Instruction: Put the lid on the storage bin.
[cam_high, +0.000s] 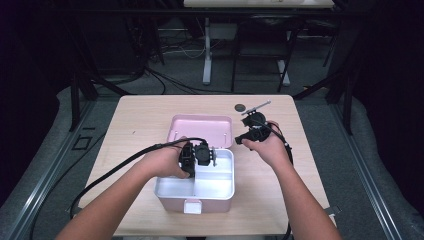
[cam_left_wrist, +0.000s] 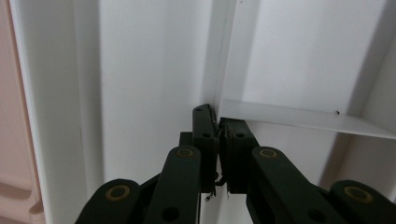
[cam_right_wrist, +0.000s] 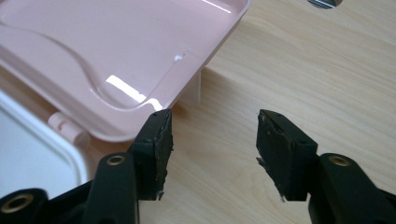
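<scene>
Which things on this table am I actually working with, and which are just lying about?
In the job:
- pink box, open
- white divider, pinched by the left gripper
- pink lid, beside the open right gripper

Lying about:
- dark round disc
- thin grey rod

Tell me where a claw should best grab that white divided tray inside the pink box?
Probably the tray's upright centre divider, approached from straight above. It is thin, stands clear of the floor and has open compartments either side for jaws. The left claw is already shut on it there.
</scene>
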